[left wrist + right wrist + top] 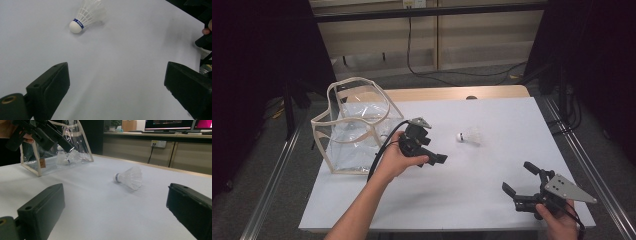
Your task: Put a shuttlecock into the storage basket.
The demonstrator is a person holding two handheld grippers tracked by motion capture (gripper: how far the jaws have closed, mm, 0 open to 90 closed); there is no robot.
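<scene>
Shuttlecock (469, 136) lies alone mid-counter, fingers spread on both grippers.
It rests on its side near the white counter's (492, 195) centre; left gripper (434, 159) hovers just beside it, by the clear bag (354, 127); right gripper (519, 181) waits empty near the front right corner.

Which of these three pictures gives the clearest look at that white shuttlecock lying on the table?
The left gripper view: the shuttlecock is near enough to show its blue band and round cork. The right gripper view shows it whole from the side, lying with its feathers splayed, but farther off. The high view shows it as a small white shape on the table.
</scene>
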